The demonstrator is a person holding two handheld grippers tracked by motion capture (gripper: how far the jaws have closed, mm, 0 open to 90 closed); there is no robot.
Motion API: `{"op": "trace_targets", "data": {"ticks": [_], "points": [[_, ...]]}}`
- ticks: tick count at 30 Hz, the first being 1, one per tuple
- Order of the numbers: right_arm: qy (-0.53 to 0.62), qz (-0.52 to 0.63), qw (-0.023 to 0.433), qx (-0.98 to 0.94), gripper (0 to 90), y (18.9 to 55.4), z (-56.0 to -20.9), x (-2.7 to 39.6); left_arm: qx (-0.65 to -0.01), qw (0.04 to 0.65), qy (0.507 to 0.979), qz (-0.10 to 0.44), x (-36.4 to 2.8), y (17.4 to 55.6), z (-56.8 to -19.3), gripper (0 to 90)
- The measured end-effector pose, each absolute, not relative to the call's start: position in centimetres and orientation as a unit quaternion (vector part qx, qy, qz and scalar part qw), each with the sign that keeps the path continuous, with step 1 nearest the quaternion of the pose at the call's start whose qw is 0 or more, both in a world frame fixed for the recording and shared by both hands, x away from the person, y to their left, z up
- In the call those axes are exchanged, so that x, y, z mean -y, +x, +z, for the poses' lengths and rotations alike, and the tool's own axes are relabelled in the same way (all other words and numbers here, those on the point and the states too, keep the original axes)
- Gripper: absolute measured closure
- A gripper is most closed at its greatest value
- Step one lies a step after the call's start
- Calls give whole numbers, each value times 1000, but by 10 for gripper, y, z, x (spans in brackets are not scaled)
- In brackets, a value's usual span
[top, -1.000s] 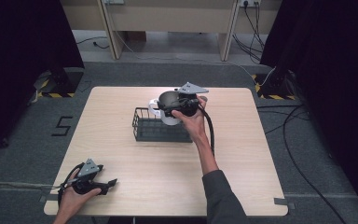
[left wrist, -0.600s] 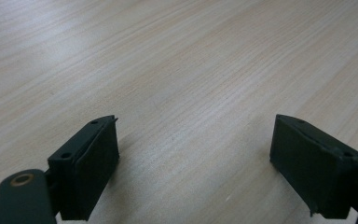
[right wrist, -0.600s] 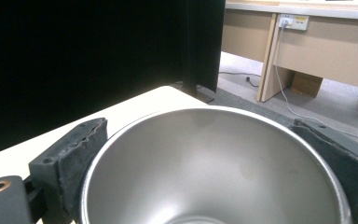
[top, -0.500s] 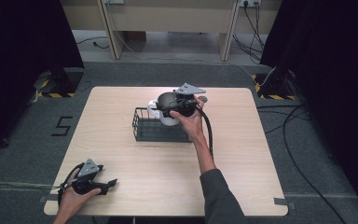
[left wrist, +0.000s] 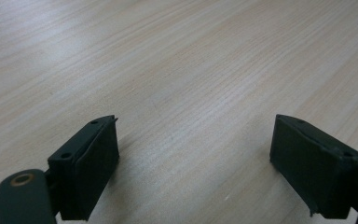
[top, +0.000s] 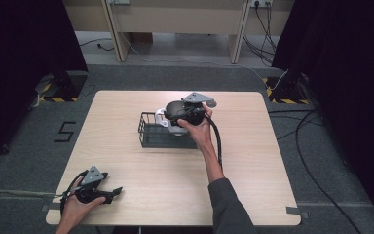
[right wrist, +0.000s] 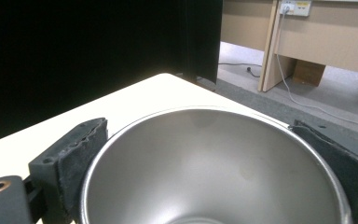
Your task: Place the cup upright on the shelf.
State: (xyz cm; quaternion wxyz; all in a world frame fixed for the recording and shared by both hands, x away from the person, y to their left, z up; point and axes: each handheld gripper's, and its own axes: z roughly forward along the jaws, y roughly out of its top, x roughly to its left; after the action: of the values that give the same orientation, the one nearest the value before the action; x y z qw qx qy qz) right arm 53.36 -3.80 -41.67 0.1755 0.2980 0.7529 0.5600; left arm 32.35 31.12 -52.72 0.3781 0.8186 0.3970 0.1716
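Right gripper (top: 175, 117) outstretched over black wire basket (top: 151, 134), clamping shiny steel bowl (right wrist: 214, 172), left gripper (top: 108, 193) spread at pale wooden table (top: 253, 161) near-left corner, possibly resting, grey carpet beyond.

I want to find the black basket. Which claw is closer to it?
The right claw. It hangs just over the black wire basket at mid-table, its jaws around a shiny metal bowl. The left claw rests far away, open, at the table's near left corner.

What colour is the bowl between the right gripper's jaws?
Silver, bare shiny metal: the bowl shows best in the right gripper view.
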Motion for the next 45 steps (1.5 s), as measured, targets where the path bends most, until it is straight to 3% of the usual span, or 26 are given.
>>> {"op": "trace_targets", "data": {"ticks": [23,45], "points": [[309,536,168,-767,63,534,-432,38,-397,378,819,172,-311,323,-527,146],[305,526,174,-774,58,529,-424,37,-397,378,819,172,-311,323,-527,146]]}}
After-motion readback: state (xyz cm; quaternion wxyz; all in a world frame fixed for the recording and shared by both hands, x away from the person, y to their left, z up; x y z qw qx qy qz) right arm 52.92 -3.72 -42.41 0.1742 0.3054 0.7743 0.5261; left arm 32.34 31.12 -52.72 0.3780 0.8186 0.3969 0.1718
